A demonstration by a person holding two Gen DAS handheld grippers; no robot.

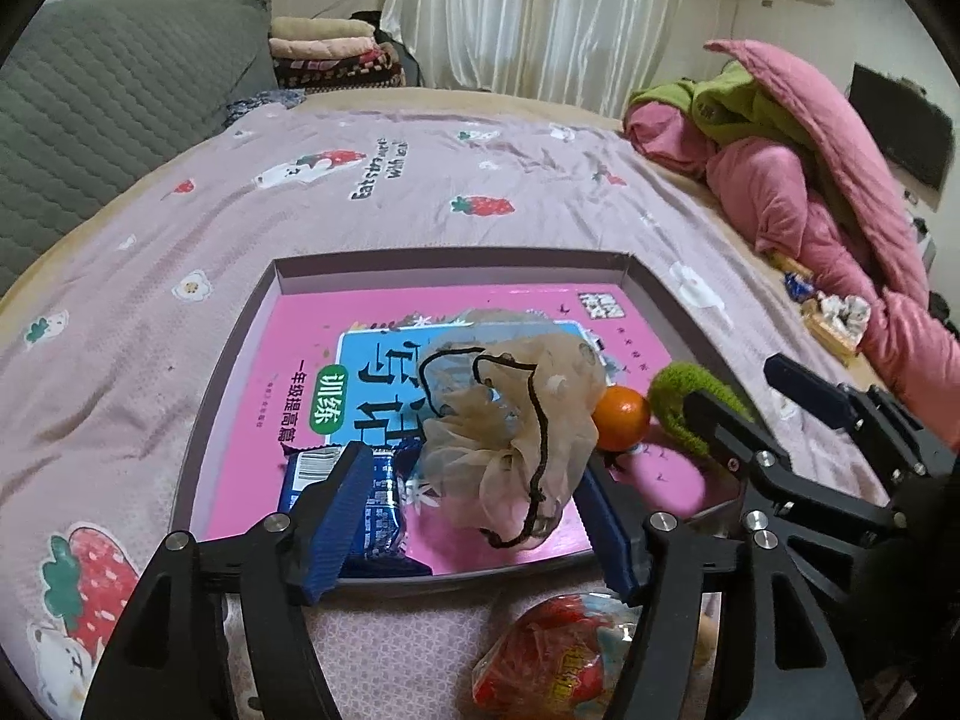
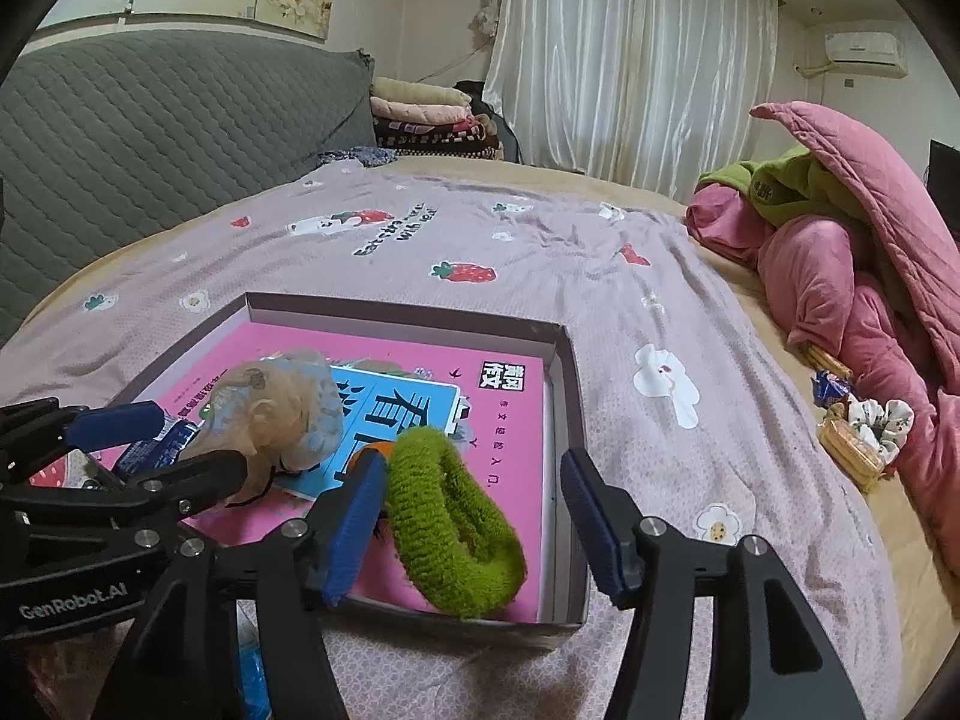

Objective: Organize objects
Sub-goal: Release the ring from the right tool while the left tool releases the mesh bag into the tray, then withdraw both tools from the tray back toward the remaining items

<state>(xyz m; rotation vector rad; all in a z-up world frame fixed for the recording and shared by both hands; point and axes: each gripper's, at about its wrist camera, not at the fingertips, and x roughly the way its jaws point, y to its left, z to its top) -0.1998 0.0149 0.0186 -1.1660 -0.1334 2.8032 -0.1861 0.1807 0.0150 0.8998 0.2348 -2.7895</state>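
Observation:
A shallow box (image 1: 228, 336) (image 2: 570, 420) lies on the bed with a pink book (image 1: 264, 372) (image 2: 510, 420) inside. On the book lie a beige mesh scrunchie (image 1: 516, 420) (image 2: 288, 414), a blue snack packet (image 1: 378, 504) (image 2: 156, 444), an orange (image 1: 621, 417) (image 2: 366, 456) and a green fuzzy scrunchie (image 1: 678, 402) (image 2: 450, 534). My left gripper (image 1: 474, 516) (image 2: 174, 444) is open around the beige scrunchie. My right gripper (image 2: 474, 528) (image 1: 744, 408) is open around the green scrunchie, which rests in the box.
A red snack bag (image 1: 552, 660) lies on the bed in front of the box. Pink and green bedding (image 2: 840, 276) is piled at the right, with a small basket (image 2: 852, 444) beside it. A grey headboard (image 2: 150, 120) stands at the left.

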